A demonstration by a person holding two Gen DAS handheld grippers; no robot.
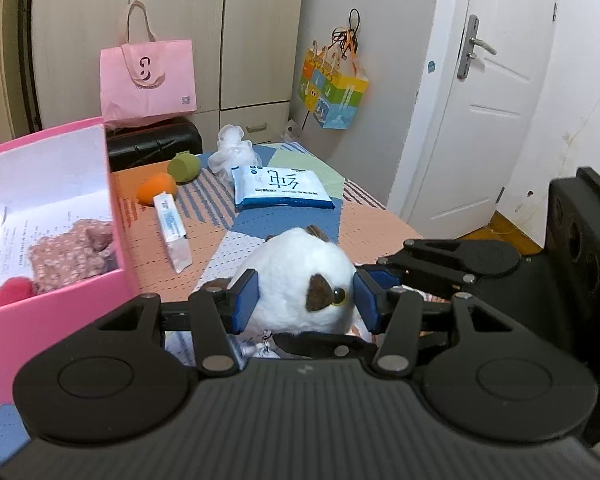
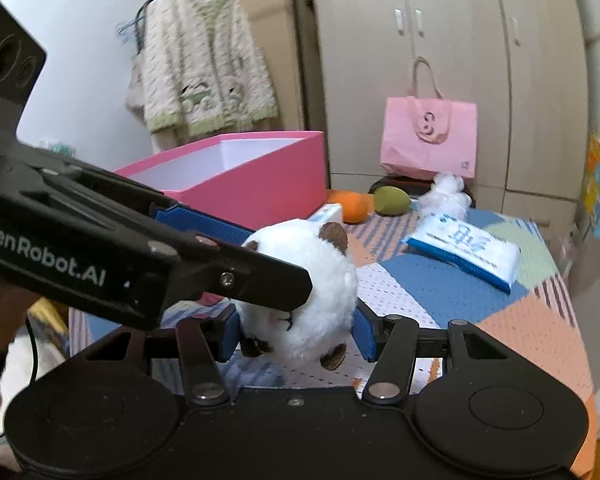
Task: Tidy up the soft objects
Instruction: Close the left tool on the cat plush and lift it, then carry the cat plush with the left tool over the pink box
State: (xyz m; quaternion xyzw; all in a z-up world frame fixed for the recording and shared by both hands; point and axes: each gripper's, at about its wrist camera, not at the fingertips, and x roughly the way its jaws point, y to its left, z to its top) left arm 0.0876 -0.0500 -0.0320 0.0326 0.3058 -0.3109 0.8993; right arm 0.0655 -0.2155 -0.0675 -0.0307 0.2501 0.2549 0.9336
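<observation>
Plush [image 1: 300,276] sits clamped between both my tools [image 1: 306,300] [image 2: 296,334], so I should carry it level into the box [image 1: 60,296] at the tabletop's left edge.

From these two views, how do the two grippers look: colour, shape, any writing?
Both are matte black, with a ribbed body, two round discs, angular link arms with silver rivets and flat blue ribbed pads. The left gripper shows white "GenRobot.AI" lettering on its side in the right wrist view; the right gripper matches it. No cables or sleeves show clearly.

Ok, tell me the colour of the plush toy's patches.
Brown, on a white plush toy; clearest in the left wrist view.
</observation>
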